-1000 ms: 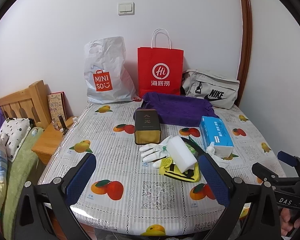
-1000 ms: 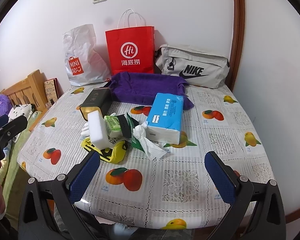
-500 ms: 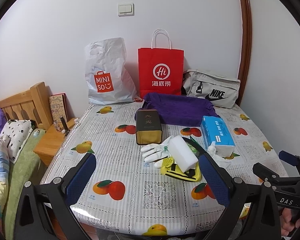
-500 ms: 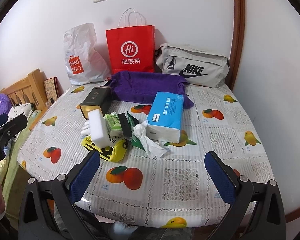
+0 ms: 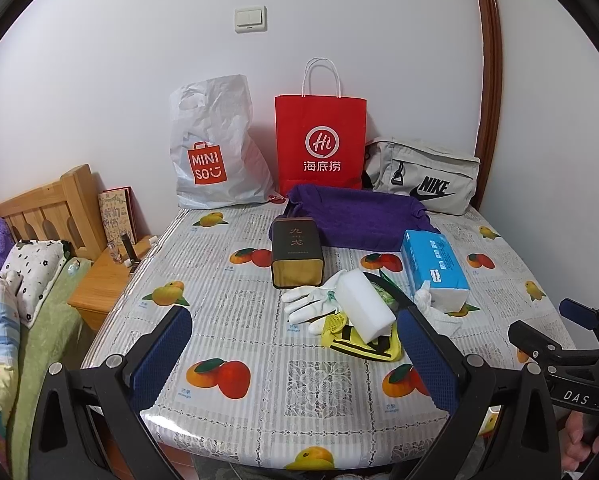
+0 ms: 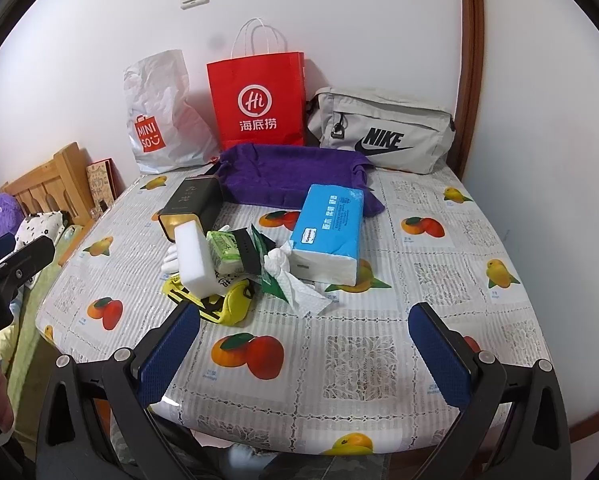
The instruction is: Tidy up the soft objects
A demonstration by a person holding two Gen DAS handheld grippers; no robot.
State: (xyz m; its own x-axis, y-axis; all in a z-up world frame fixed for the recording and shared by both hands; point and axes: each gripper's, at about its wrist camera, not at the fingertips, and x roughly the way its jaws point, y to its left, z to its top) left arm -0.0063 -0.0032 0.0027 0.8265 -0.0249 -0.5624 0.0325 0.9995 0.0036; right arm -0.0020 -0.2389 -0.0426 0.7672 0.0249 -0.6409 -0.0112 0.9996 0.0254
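Both claws hang over the near edge of the surface (image 6: 379, 360), which is covered in a fruit-print cloth; the left claw (image 5: 295, 354) has its blue pads spread wide apart with nothing between them, and the right claw (image 6: 303, 354) is spread just as wide and equally empty; neither touches any object.

The soft things lie in a loose heap near the middle of the surface: a white sponge (image 5: 364, 305) rests tilted across a yellow-and-black pouch (image 5: 363, 345), with a white glove (image 5: 313, 302) just to its left and a green wipes pack (image 6: 227, 250) beside it; a crumpled tissue (image 6: 295, 280) trails from the heap toward the blue tissue pack (image 6: 328, 232), which lies on its side just to the right; a dark tin (image 5: 297, 254) stands behind the glove.

Farther back a purple towel (image 5: 359, 216) is spread flat, its front edge near the tin and the tissue pack; against the wall stand a white Miniso bag (image 5: 215, 148), a red bag (image 5: 321, 144) and a grey Nike bag (image 5: 427, 178) in a row, the red one between the other two.
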